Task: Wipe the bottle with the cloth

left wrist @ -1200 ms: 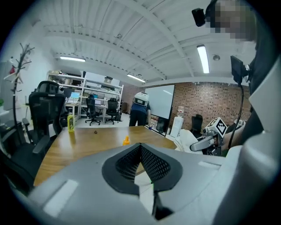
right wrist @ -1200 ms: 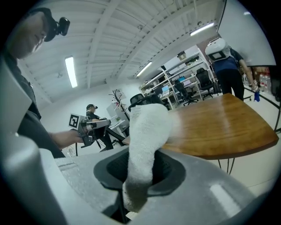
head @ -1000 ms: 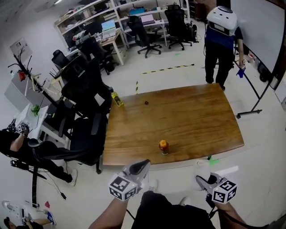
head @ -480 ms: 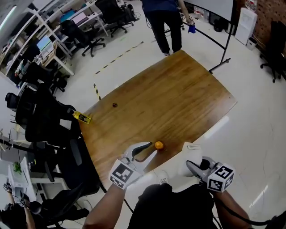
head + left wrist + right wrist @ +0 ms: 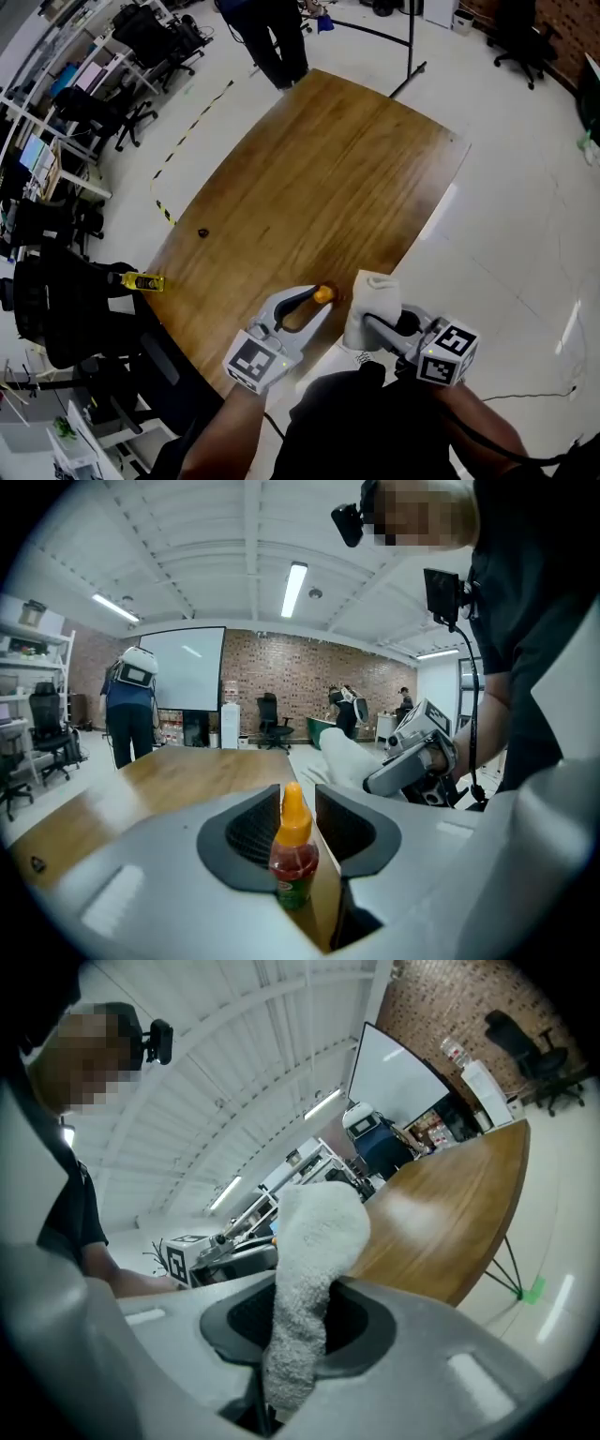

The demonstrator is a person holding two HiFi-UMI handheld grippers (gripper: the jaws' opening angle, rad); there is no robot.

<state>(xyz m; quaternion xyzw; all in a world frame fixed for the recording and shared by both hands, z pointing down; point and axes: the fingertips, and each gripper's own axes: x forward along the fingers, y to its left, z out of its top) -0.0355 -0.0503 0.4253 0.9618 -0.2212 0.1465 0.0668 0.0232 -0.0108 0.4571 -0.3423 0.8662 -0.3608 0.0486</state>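
Bottle [image 5: 322,294], small w/ orange cap, stands near the close edge of the tabletop [image 5: 319,187] in head view, right btwn the tips of the left gripper [image 5: 317,300]. The right gripper [image 5: 377,323] sits just beside it at the tabletop's edge w/ a white cloth [image 5: 368,298] sticking up from it. The cloth is near the bottle but apart, w/ one left finger lying btwn them. Elsewhere on the wood there's a small dark bit [image 5: 202,232], well off. A yellow item [image 5: 142,280] shows by the left edge, dark office chairs [image 5: 66,309] crowd that side, and a person [image 5: 267,28] stands at the far end. Left gripper view: bottle upright, red inside, green label, btwn the fingers [image 5: 246,832], which have just been opening. They're spread now, a gap on each side, pads not pressing. Cloth and right gripper show beyond, to the right. Right gripper view: fingers [image 5: 361,1321] are pressed onto the cloth, pinching its lower part, and the rest stands up and flops over. Tabletop behind, whiteboard [image 5: 394,1072] beyond.
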